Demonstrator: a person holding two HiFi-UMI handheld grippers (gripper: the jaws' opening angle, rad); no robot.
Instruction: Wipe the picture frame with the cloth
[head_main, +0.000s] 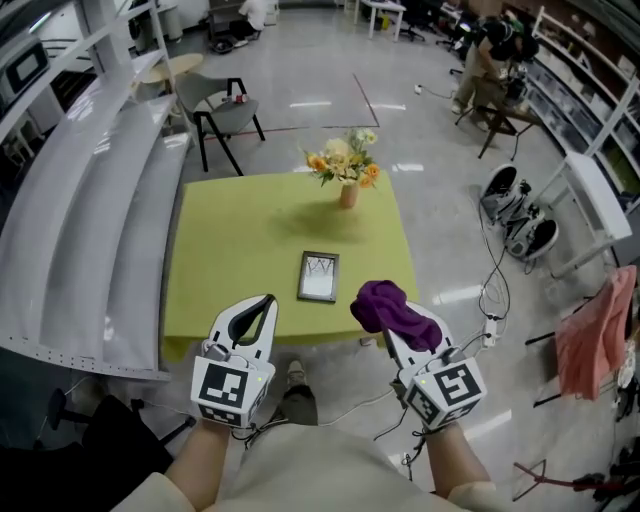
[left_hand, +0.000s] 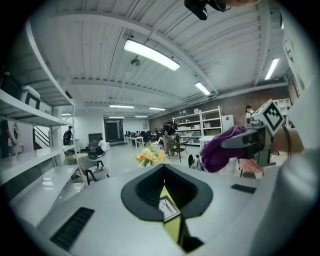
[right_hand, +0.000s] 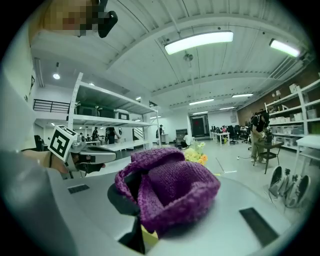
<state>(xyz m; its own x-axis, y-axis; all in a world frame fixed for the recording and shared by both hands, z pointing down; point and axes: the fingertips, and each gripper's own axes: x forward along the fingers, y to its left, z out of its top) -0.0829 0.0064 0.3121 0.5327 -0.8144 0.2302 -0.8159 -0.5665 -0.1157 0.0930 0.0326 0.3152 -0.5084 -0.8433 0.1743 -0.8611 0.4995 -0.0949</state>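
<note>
Your right gripper (head_main: 386, 326) is clamped on the cloth (head_main: 398, 310); your left gripper (head_main: 264, 308) has its jaws together, empty. The frame (head_main: 318, 276) lies flat on the table (head_main: 230, 240), untouched, so all the wiping's ahead.

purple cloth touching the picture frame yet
Apart. The head view shows bare yellow table between the cloth and the picture frame.
</note>
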